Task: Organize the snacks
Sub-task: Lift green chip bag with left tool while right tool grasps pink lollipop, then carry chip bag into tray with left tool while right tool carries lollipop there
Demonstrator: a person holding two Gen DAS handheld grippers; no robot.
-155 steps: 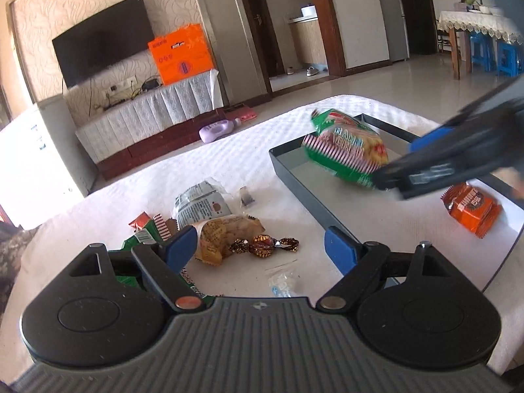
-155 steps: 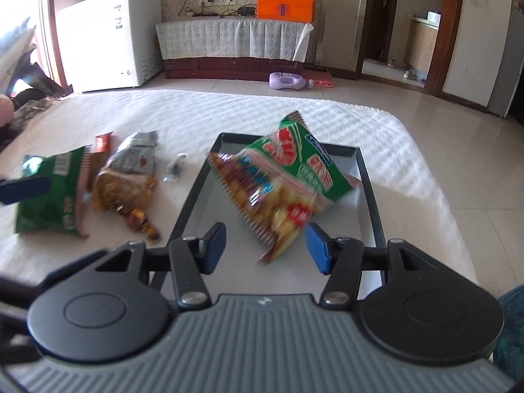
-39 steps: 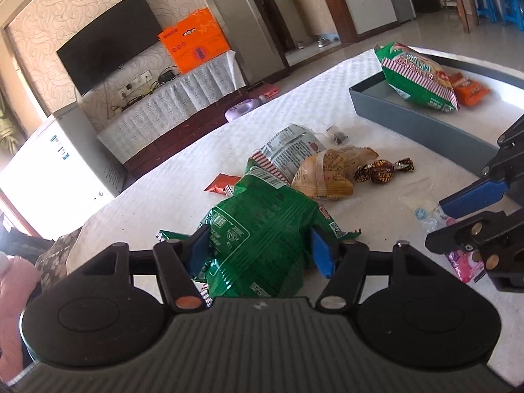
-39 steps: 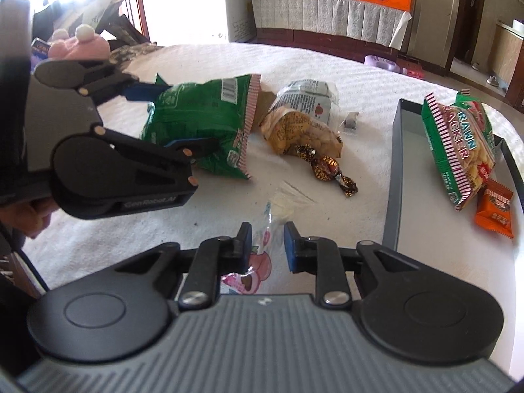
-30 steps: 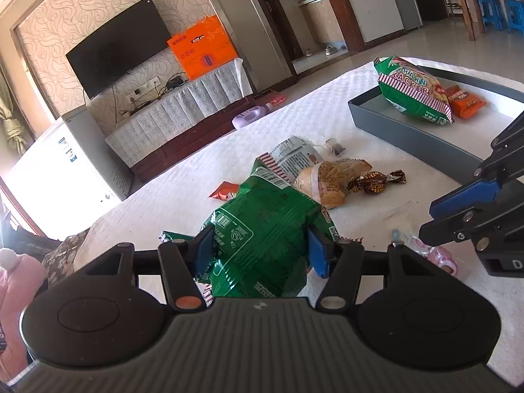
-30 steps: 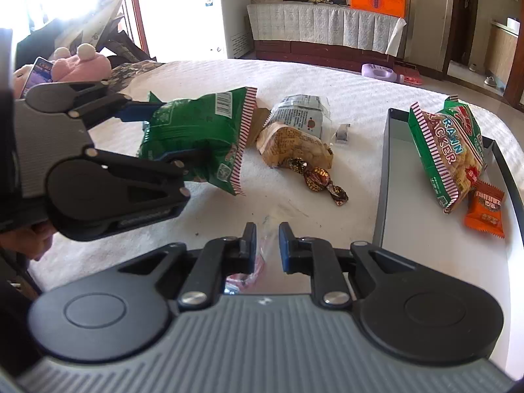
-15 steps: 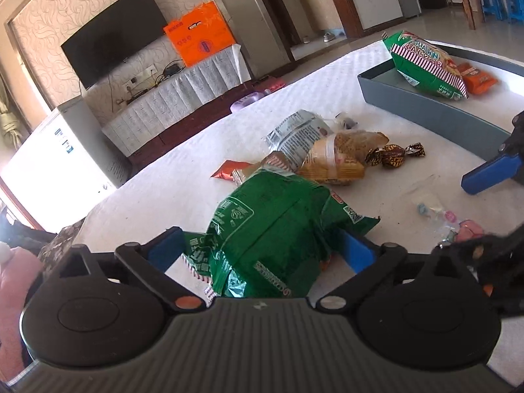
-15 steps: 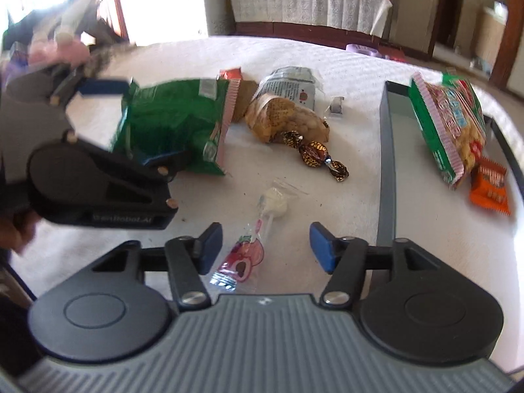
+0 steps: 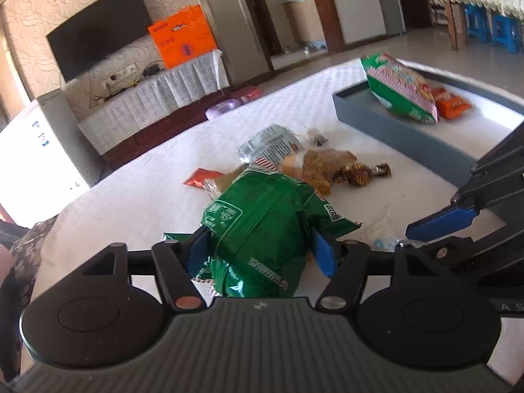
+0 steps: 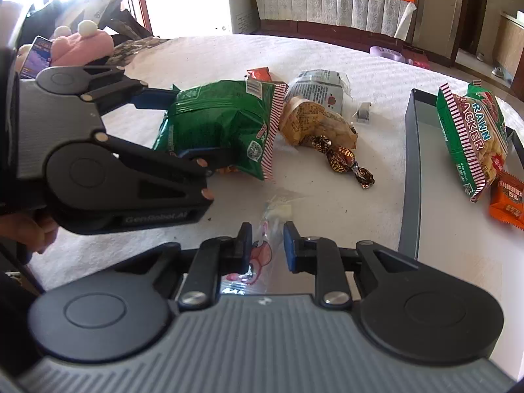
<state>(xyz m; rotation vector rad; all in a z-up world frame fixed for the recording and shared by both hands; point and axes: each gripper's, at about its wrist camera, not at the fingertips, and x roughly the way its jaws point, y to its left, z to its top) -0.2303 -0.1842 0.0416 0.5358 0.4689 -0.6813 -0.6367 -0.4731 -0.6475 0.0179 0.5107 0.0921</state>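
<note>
A green snack bag (image 9: 262, 222) lies on the white tablecloth, and my left gripper (image 9: 258, 252) is closing, its blue pads pressing both sides of the bag. In the right wrist view the same bag (image 10: 219, 121) shows between the left gripper's fingers. My right gripper (image 10: 268, 245) is closing around a clear candy packet (image 10: 262, 255) with a pink print. One pad touches the wrapper and a gap remains at the other. The grey tray (image 10: 409, 170) to the right holds a prawn cracker bag (image 10: 468, 137) and an orange packet (image 10: 507, 199).
Between the green bag and the tray lie a yellow-brown snack bag (image 10: 314, 124), wrapped chocolates (image 10: 340, 160), a silver bag (image 10: 321, 88), a red packet (image 10: 258, 73) and a small clear wrapper (image 10: 363, 111). A person's hand (image 10: 36, 229) holds the left gripper.
Both grippers held their items a second ago, then spread wide and let them lie on the table. Now both have narrowed again, the left onto the green bag, the right around the candy packet.
</note>
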